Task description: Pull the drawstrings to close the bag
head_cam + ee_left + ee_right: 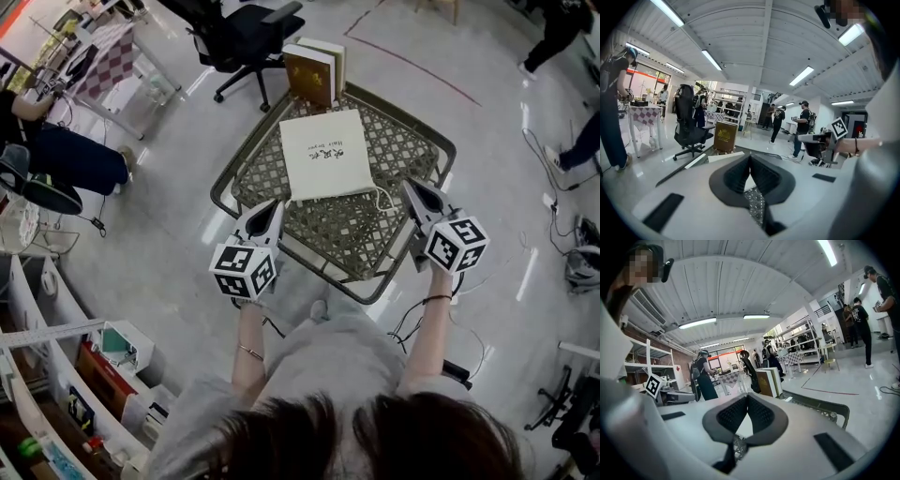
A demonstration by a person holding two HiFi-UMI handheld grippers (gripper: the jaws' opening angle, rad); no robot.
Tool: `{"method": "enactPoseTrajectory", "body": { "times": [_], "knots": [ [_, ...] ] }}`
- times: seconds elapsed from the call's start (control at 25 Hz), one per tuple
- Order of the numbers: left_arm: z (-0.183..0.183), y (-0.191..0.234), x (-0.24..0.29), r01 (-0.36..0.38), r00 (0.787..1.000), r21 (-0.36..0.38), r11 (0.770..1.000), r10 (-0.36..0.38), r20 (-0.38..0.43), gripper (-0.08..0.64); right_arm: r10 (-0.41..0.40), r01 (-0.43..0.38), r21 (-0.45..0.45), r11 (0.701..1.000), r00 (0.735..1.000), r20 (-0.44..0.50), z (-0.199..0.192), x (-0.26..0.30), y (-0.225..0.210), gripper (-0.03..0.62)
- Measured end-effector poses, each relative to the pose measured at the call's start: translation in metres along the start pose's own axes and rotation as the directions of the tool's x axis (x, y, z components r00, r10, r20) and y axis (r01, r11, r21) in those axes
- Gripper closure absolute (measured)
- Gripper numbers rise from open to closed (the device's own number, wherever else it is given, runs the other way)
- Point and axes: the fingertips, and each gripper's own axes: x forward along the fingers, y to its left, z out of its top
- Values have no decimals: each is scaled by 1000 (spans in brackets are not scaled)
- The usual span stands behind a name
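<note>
Bag (325, 153) lies flat on the table (347, 234). Left gripper (275, 206) and right gripper (410, 186) hover beside it, fingers clenched, empty.

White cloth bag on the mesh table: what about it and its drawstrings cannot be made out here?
Print on the flat white cloth bag: head view, too small to read.
White drawstring: head view, only one loop shows at the bag's near right corner; no left cord visible.
Bag in both gripper views: mostly hidden behind the bodies of the left gripper and right gripper.
</note>
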Motion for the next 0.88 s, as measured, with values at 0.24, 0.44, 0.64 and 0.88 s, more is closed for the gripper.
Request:
{"method": "enactPoseTrajectory", "body": {
  "times": [0.24,0.44,0.64,0.88],
  "knots": [
    [-13,13,12,-48,998,0,999,48,-51,535,41,-40,27,999,997,-64,-17,24,-12,571],
    [-32,26,16,-84,990,-16,996,82,-115,535,64,-58,51,997,990,-124,-38,40,-18,571],
    [-63,38,27,-82,973,-22,996,75,-220,535,59,-44,88,995,983,-173,-61,52,-27,571],
    [-93,53,46,-78,952,-35,996,65,-300,535,36,-13,93,996,968,-249,-91,69,-40,571]
  ]
}}
